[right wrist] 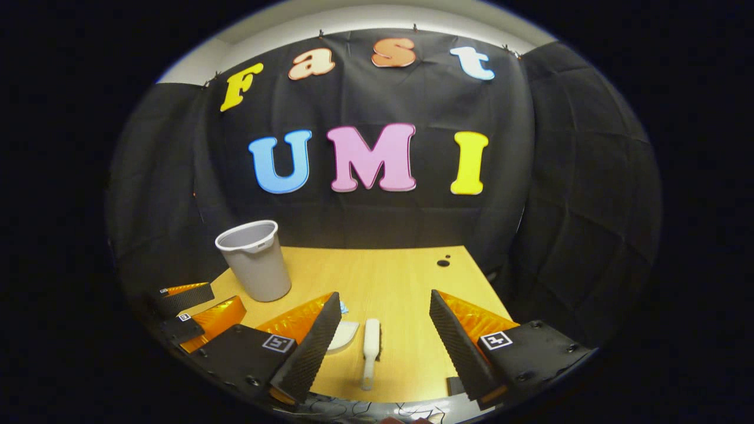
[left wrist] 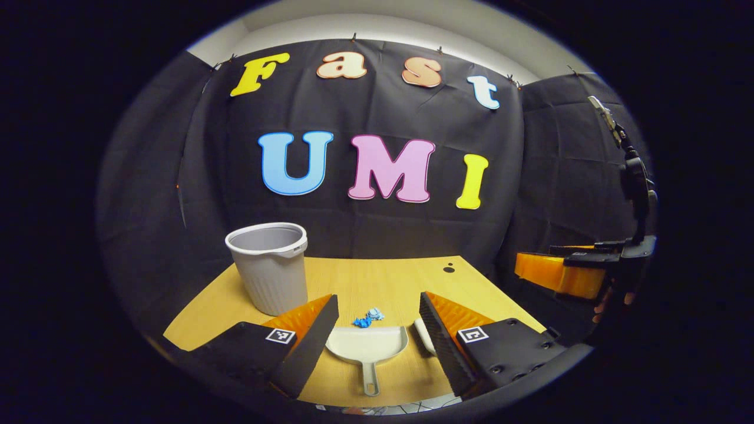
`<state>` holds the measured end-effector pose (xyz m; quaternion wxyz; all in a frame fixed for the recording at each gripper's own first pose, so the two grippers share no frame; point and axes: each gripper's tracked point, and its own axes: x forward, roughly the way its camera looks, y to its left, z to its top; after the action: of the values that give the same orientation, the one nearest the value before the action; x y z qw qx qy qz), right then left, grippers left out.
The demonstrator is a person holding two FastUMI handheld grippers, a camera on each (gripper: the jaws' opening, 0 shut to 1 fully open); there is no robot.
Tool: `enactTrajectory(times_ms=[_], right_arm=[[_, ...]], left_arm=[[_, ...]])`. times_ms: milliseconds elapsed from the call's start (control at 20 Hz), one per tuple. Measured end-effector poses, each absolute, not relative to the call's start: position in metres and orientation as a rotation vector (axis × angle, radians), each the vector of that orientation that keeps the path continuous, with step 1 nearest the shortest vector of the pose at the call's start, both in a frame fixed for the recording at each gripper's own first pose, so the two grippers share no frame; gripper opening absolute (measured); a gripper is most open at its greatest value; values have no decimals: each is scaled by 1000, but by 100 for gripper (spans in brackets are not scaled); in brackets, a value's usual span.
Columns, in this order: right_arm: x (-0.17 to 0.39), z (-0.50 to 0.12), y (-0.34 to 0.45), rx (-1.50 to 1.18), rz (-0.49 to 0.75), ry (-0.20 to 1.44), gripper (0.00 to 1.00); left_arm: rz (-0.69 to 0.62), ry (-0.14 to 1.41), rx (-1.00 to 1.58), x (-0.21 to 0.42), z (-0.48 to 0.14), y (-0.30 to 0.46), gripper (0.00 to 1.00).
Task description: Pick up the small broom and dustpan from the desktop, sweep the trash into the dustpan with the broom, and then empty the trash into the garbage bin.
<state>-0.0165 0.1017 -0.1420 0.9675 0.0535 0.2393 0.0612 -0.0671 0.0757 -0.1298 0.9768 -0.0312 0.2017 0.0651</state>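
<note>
We hold both grippers above the near edge of the light wooden desktop (left wrist: pixel 377 277), each with its fingers spread wide and nothing between them. Directly ahead of our left gripper (left wrist: pixel 377 338), framed in the gap between its fingers, lies the small white plastic dustpan (left wrist: pixel 366 344), flat on the wood with its thin handle pointing back toward us and its mouth facing away. Ahead of our right gripper (right wrist: pixel 383 341), again between the fingers, lies the small white broom (right wrist: pixel 371 344), lengthwise, its slim handle nearest us.

Both tools look light, stiff and smooth, so we judge they could slip or twist under a loose pinch. The handles seem the sensible places to grip: the dustpan's stem close to the pan so that it stays level, the broom's handle near its middle.

Just past the dustpan's mouth sits the crumpled blue paper trash (left wrist: pixel 368 318), soft and featherlight, likely to skitter if swept hard. Farther off, forward and left of both grippers, stands the grey ribbed plastic garbage bin (left wrist: pixel 272 268), upright and open.
</note>
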Motion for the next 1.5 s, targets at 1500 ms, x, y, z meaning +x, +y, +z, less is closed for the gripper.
enactTrajectory(times_ms=[1500], right_arm=[[15, -451, 123, 461, 204, 1507, 99]], left_arm=[[213, 1784, -53, -23, -389, 104, 86]])
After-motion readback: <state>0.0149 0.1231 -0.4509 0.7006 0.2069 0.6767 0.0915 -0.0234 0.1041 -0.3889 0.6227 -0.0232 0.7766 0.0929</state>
